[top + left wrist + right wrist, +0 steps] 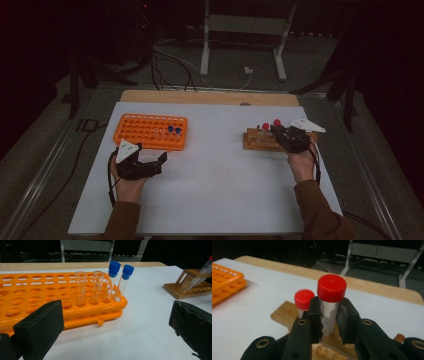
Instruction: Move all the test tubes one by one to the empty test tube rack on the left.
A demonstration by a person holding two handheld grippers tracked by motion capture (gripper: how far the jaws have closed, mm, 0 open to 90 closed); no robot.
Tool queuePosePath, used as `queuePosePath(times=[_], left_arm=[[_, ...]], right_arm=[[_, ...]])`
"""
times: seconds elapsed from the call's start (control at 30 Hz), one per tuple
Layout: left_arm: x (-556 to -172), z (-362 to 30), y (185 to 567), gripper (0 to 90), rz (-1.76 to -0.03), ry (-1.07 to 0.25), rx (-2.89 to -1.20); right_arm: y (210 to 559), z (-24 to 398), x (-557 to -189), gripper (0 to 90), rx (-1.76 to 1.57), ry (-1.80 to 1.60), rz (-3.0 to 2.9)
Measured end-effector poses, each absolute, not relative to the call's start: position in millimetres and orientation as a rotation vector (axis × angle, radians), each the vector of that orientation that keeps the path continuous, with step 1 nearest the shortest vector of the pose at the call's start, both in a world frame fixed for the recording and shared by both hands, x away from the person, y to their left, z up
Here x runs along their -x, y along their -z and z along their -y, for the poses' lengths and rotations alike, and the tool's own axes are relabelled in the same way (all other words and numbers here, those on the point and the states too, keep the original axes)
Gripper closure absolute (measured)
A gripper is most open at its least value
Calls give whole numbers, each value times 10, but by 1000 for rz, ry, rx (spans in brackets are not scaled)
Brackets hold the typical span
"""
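Nearest the person, on the white surface [215,190], the left claw [112,332] rests with its jaws wide apart and nothing between them, aimed at the orange rack [50,297], probably waiting to help there. Farther right, the right claw [329,322] is clamped on a red-capped tube [331,297] just below its cap, where the grip is surest, the tube upright in the wooden stand [284,315]. Beyond it stands a second red-capped tube [304,300]. In the orange rack's far corner sit two blue-capped tubes [120,280] beside two uncapped ones [88,285].

The white table [215,195] carries an orange rack [150,131] and (well apart) a wooden rack [257,141]
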State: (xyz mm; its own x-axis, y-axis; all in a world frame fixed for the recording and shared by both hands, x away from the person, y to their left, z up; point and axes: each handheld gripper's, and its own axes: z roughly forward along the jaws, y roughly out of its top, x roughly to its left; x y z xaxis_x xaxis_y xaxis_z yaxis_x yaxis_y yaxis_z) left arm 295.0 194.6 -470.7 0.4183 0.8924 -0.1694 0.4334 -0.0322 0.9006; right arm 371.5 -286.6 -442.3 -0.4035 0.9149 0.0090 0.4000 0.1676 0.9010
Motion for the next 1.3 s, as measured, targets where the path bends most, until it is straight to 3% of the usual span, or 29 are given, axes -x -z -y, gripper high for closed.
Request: queuePosePath(times=[0.63, 1.3], left_arm=[[-2938, -1776, 4647, 3, -1128, -565, -1662], [-3019, -686, 4499, 15, -866, -507, -1789]], right_arm=[[4015, 2907, -3444, 751, -1132, -1255, -1874], [4165, 2224, -3148, 748, -1022, -1424, -2088]])
